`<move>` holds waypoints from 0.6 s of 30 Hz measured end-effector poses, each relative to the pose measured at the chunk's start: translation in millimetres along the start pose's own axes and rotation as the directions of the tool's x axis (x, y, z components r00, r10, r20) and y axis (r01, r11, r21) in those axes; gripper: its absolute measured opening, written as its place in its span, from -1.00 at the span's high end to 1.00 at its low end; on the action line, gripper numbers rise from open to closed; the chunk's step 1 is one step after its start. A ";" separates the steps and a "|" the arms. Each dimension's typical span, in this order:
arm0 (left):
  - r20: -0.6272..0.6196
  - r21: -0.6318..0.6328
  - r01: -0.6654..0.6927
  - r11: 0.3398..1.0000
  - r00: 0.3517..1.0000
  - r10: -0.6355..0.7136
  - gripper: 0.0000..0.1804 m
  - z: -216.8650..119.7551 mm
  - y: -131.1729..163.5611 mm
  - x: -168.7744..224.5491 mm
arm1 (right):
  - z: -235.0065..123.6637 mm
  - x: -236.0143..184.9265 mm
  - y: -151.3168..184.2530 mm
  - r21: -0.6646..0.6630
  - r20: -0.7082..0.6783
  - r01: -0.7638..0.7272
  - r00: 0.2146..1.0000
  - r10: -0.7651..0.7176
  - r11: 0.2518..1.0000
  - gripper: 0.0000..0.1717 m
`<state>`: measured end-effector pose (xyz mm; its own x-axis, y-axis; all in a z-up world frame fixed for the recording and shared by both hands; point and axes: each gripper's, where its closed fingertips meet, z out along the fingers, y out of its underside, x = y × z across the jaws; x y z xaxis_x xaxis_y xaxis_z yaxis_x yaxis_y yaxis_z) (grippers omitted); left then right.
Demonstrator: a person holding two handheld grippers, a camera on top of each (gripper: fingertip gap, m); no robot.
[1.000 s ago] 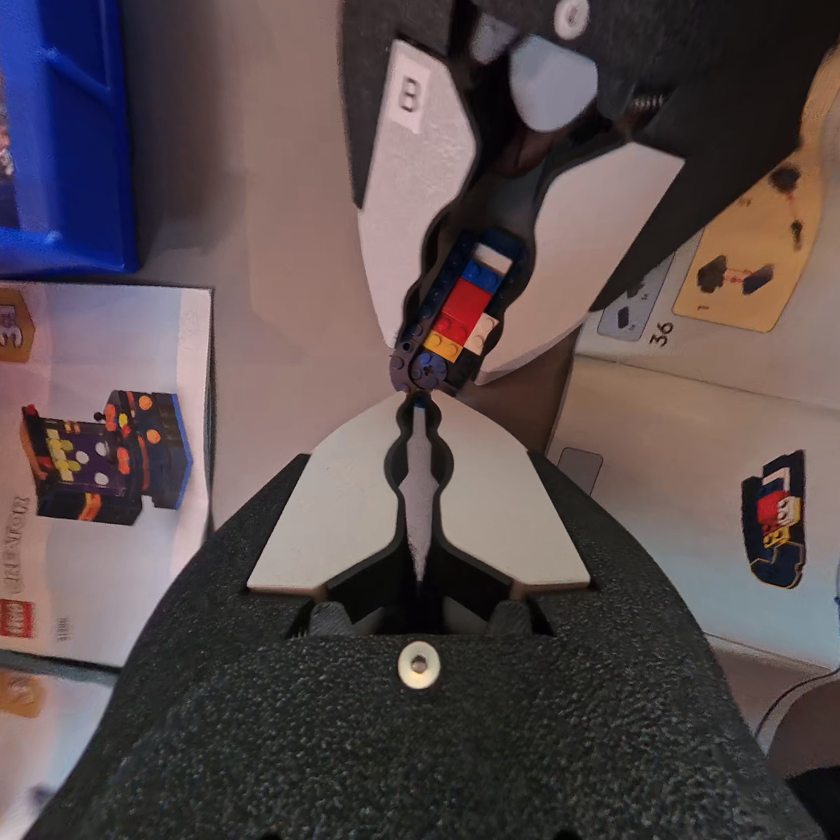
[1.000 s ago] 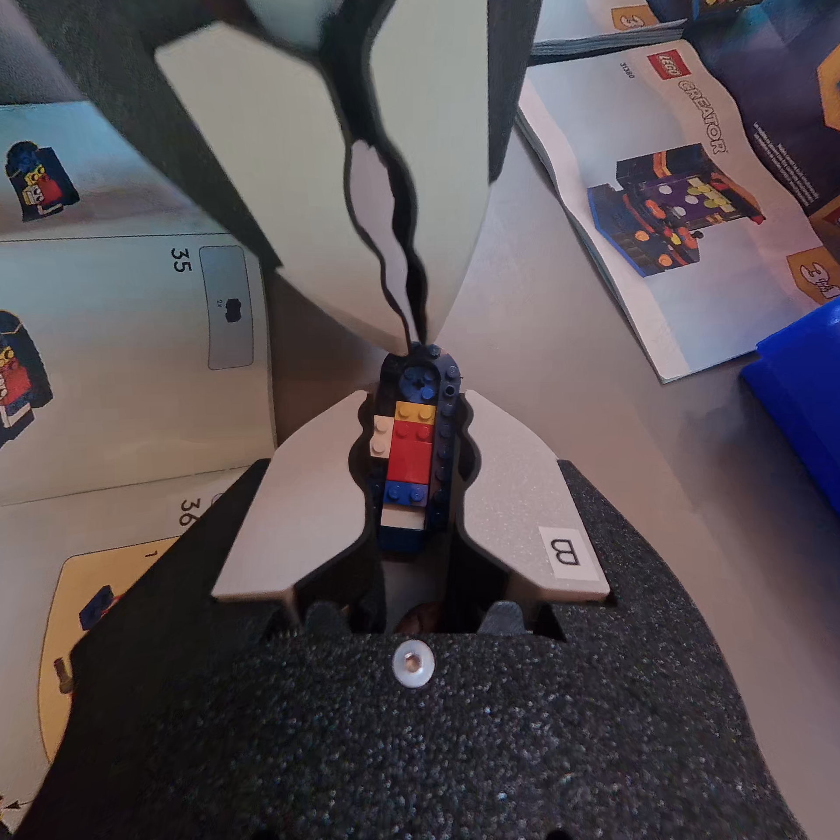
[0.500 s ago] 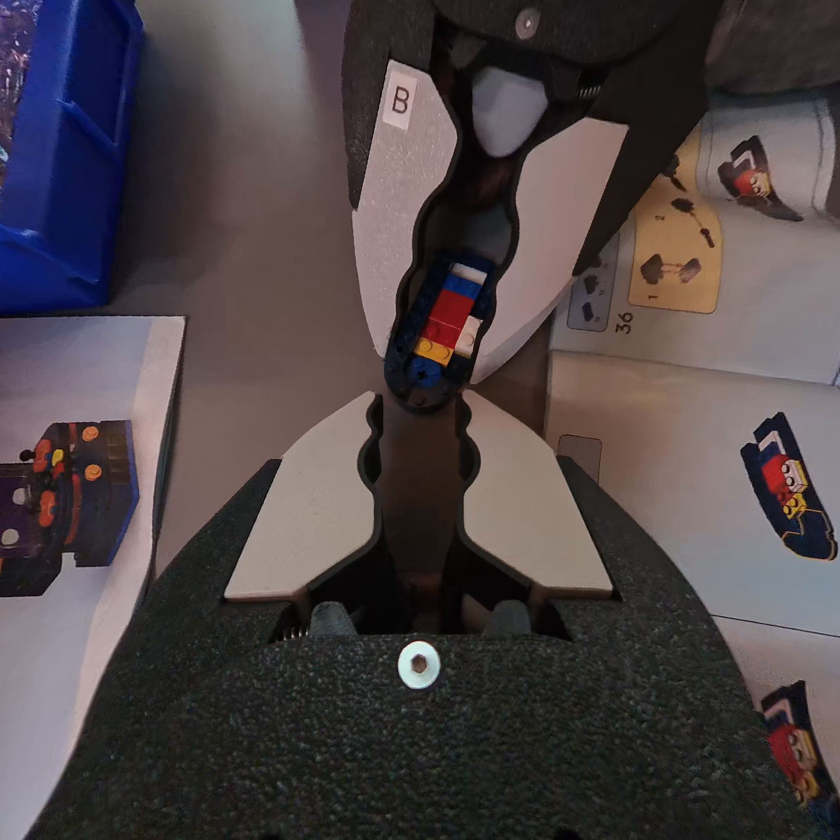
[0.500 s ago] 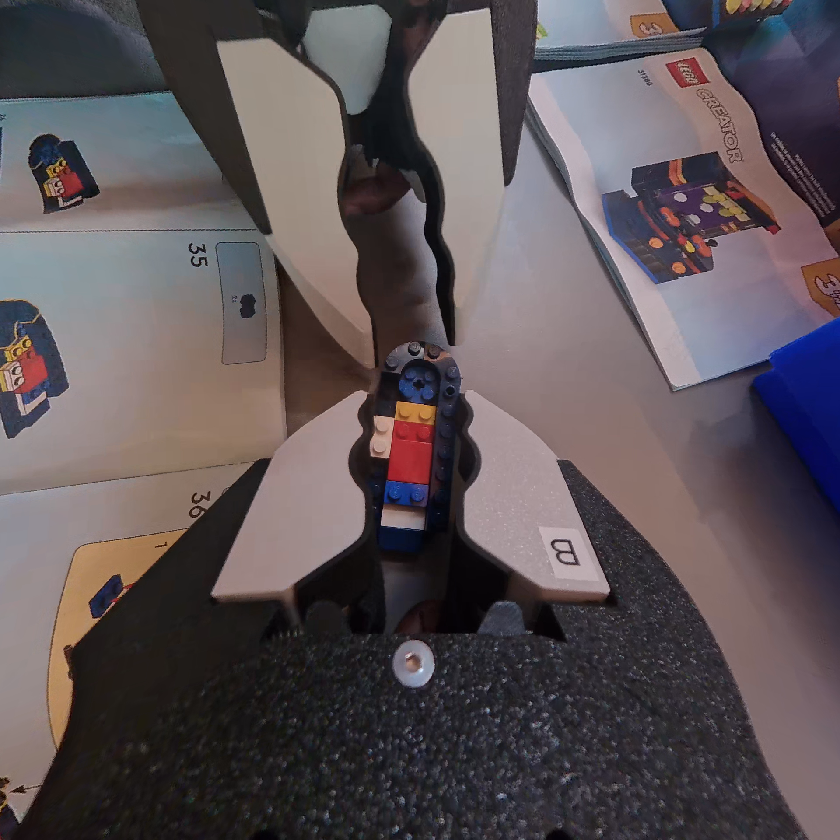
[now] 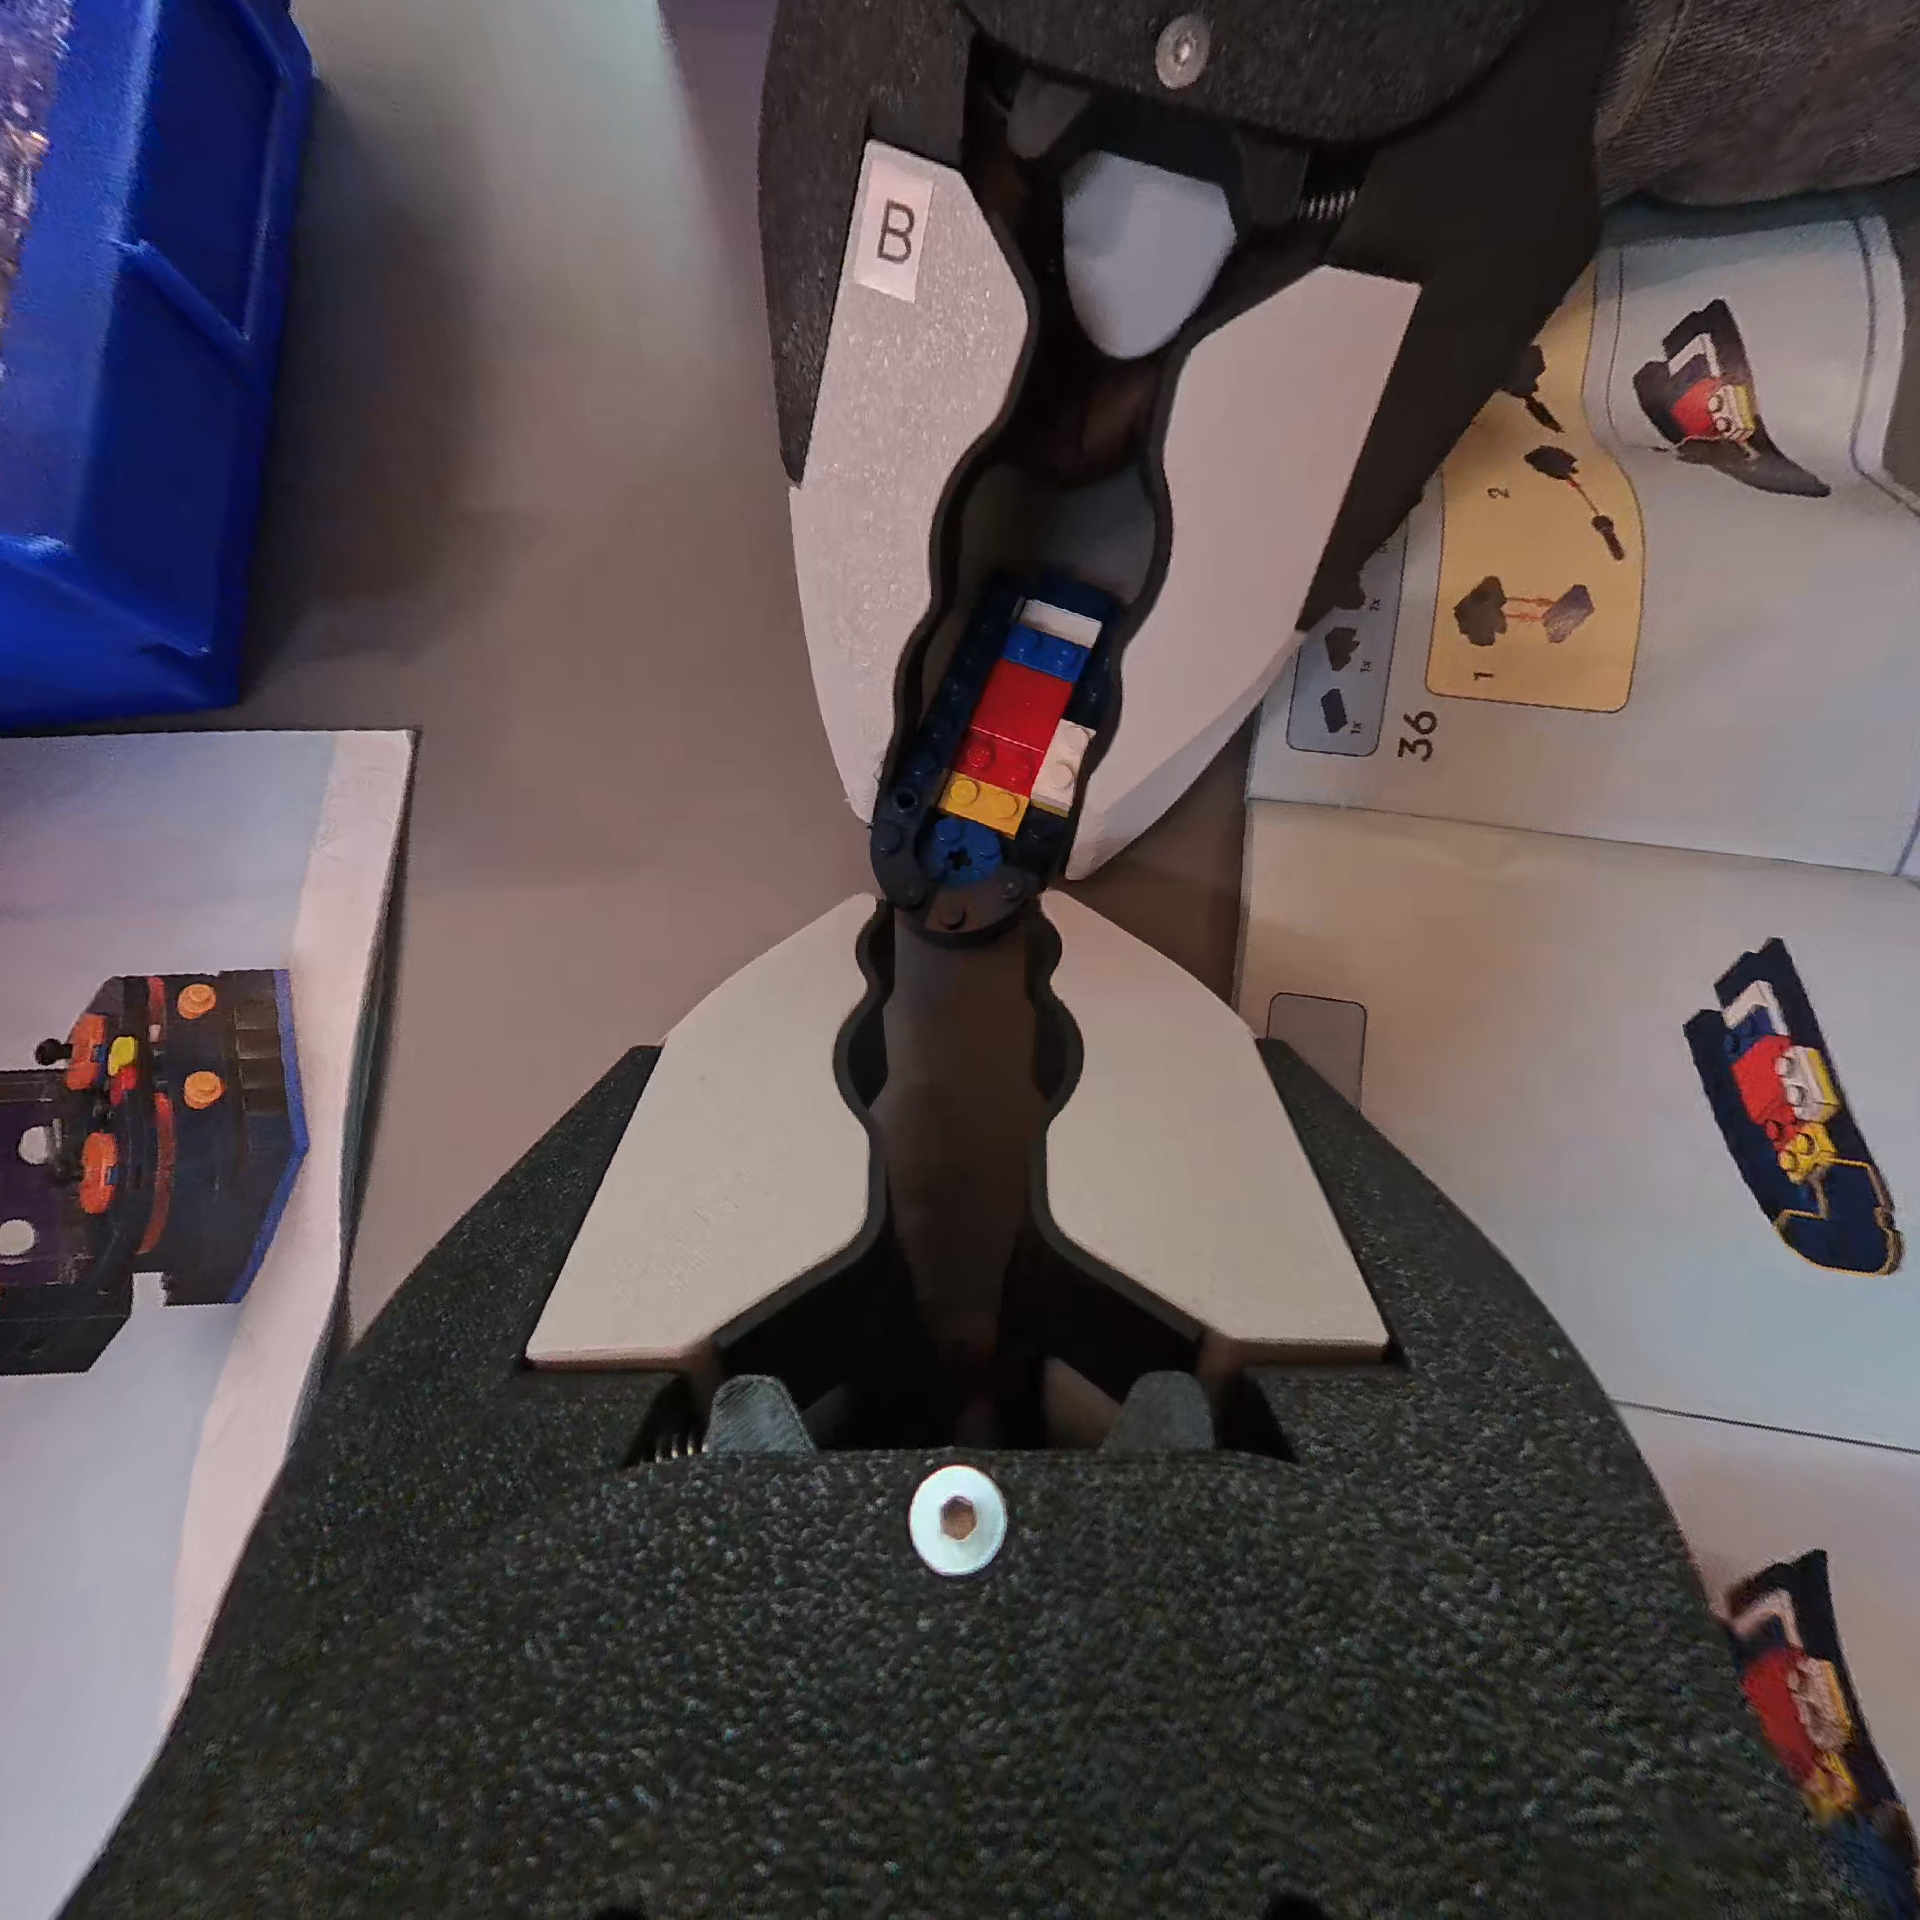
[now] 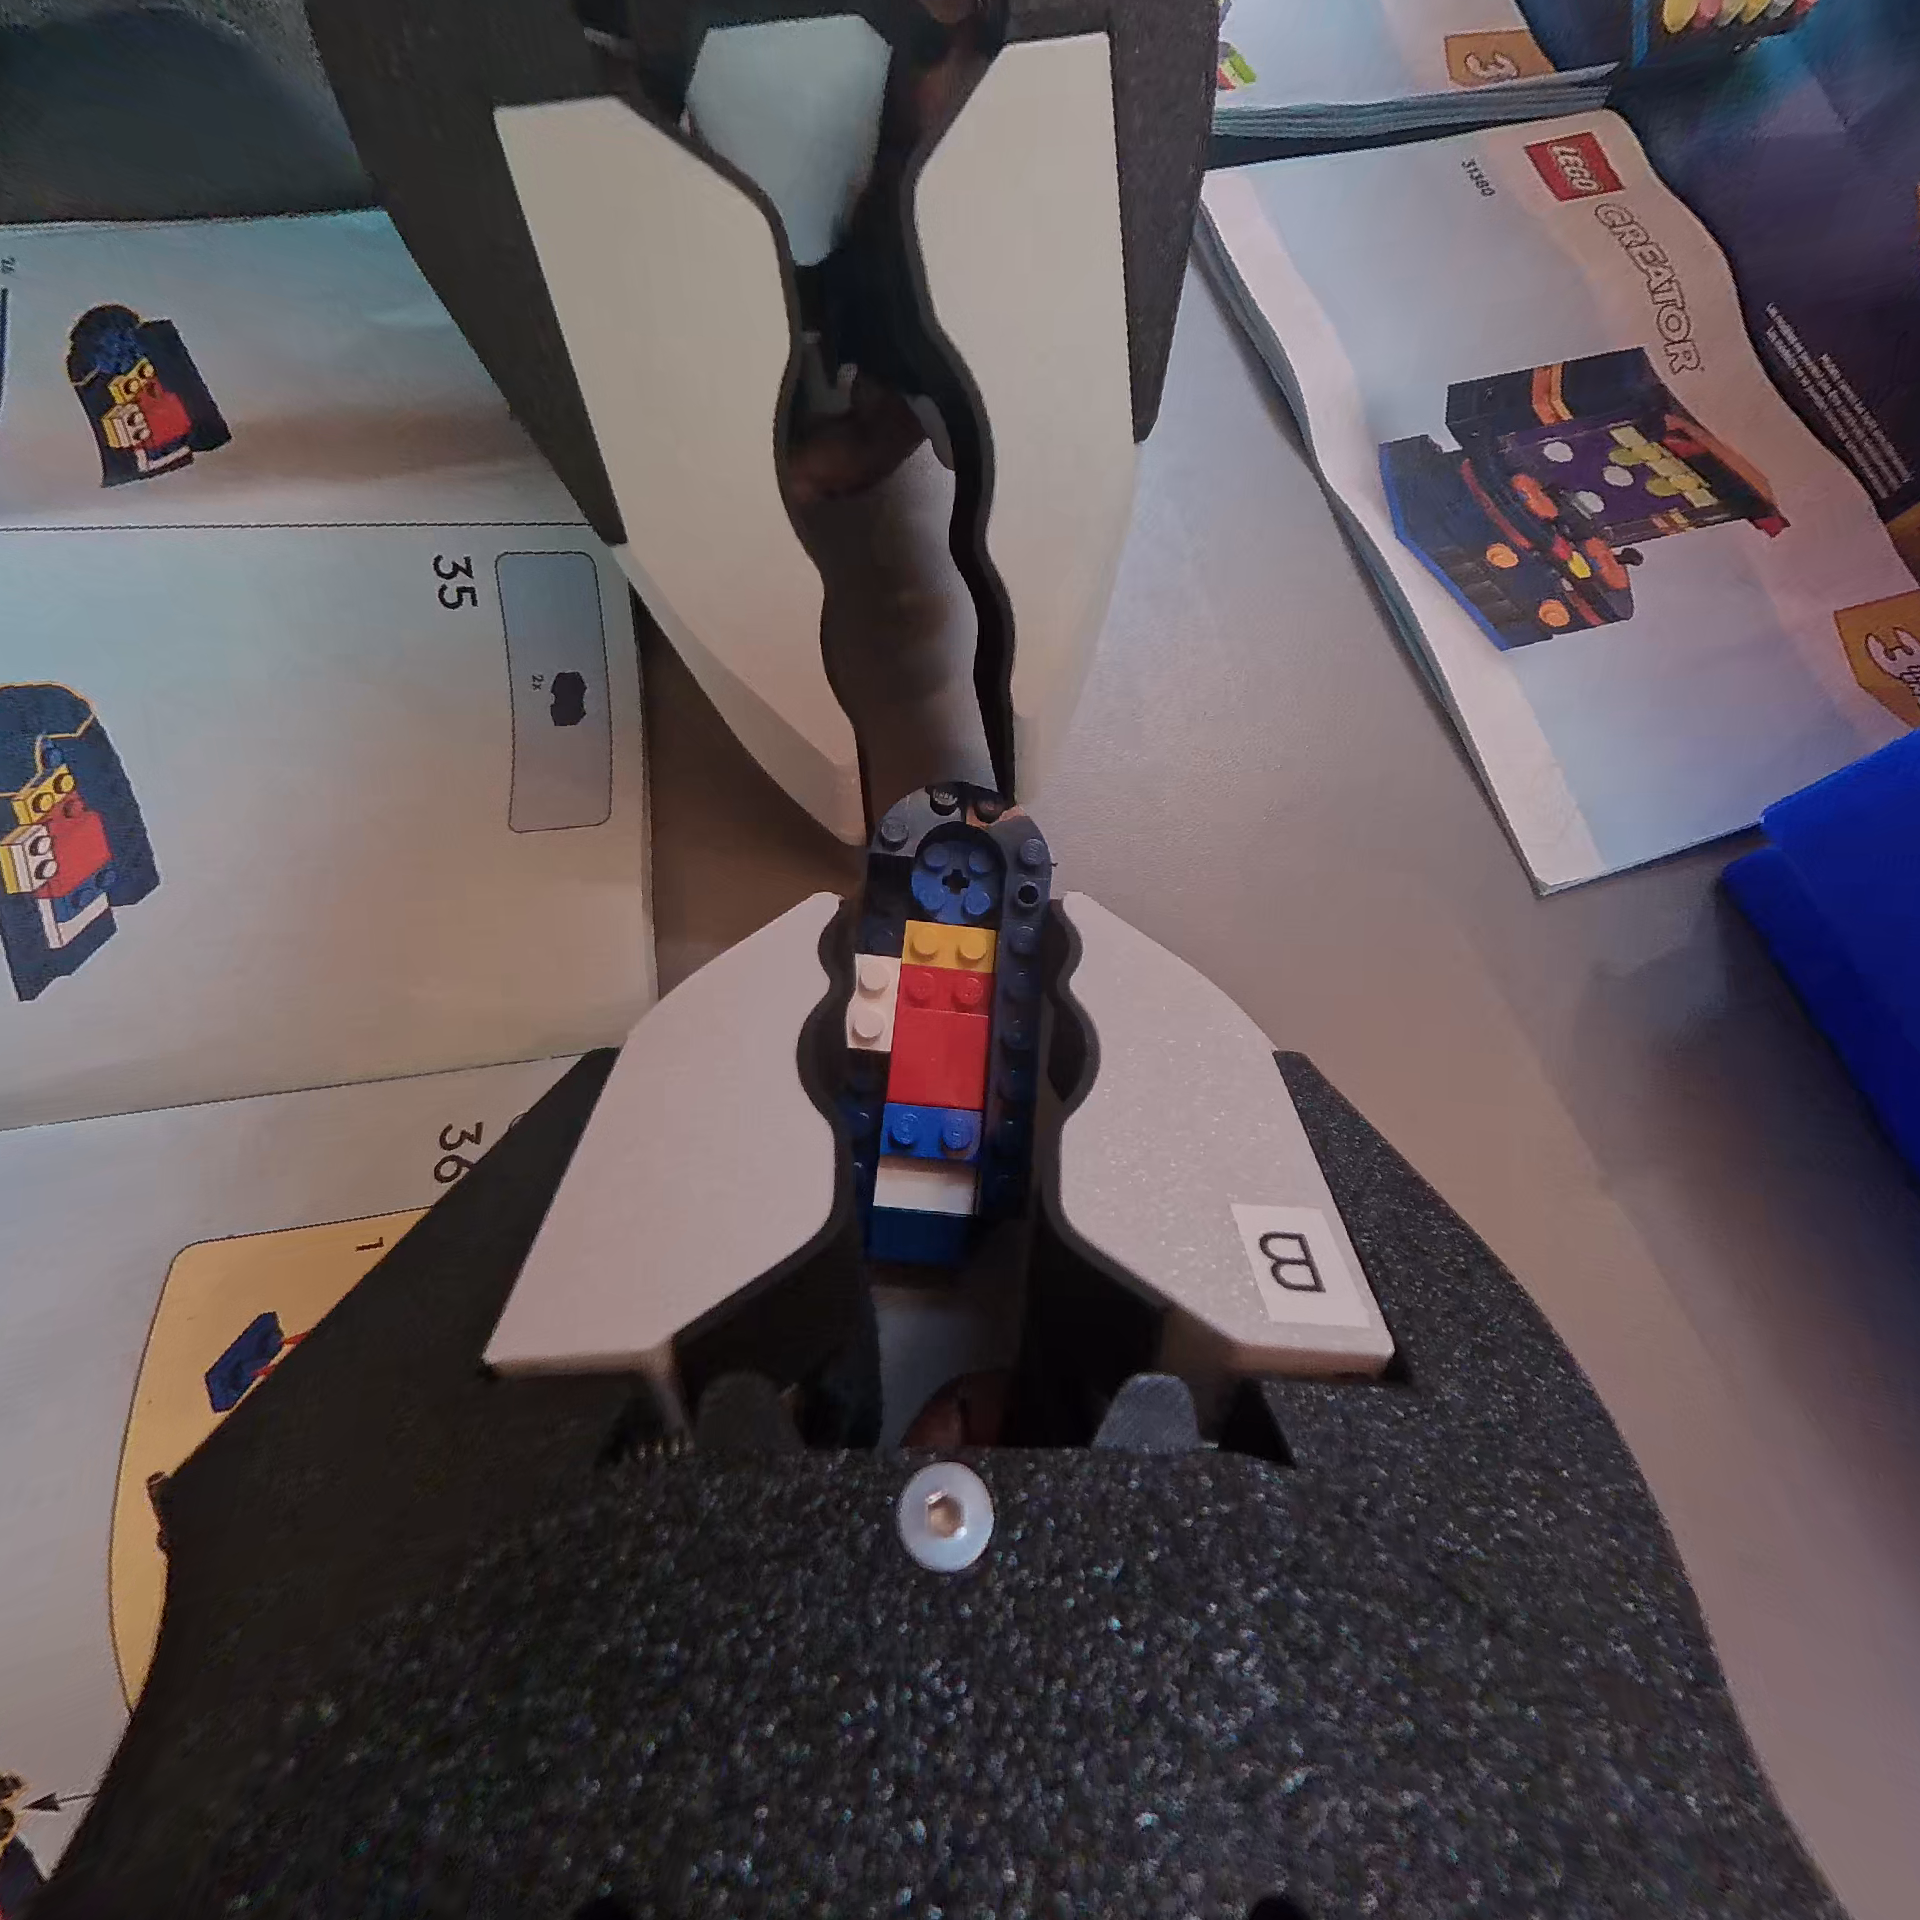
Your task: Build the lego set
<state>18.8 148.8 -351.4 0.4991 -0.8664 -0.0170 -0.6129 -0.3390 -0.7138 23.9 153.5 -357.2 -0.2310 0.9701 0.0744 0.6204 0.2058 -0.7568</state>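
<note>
Spreading apart since a second ago, when they were pressed together, the left tongs [image 5: 956, 914] are now hanging open, their tips just beside the rounded end of the brick model [image 6: 940, 1029]. Right tongs [image 6: 940, 914] are pinching that dark blue model, with red, yellow, white and blue bricks on top, above the grey desk [image 5: 582, 520]. Instruction booklets [image 6: 312, 790] are lying on both sides, with a blue bin [image 5: 114, 364] beyond.
</note>
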 end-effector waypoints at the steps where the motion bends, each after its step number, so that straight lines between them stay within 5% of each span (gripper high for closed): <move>1: -0.008 -0.014 0.015 1.000 1.000 -0.015 0.76 -1.7 0.6 0.3 | 0.0 -0.1 0.0 0.000 0.001 -0.001 1.000 0.001 1.000 0.59; 6: -0.034 0.104 0.085 0.991 0.996 -0.082 0.93 -15.2 -17.3 -3.0 | 0.1 -0.1 0.1 0.000 0.006 -0.005 1.000 0.005 1.000 0.59; 12: -0.067 0.040 -0.011 0.999 0.998 0.014 1.00 -2.6 -7.2 10.1 | 0.1 -0.1 0.3 -0.001 0.009 -0.009 1.000 0.009 1.000 0.59; 18: -0.068 0.014 0.029 0.999 0.997 -0.028 1.00 -2.6 -5.2 9.8 | 0.3 0.2 0.3 -0.002 0.010 -0.014 1.000 0.014 1.000 0.59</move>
<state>25.2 141.1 -346.0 0.4730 -0.8796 0.0509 -0.5895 -0.3588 -0.7237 23.8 153.7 -357.7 -0.2302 0.9714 0.0574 0.6251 0.1929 -0.7563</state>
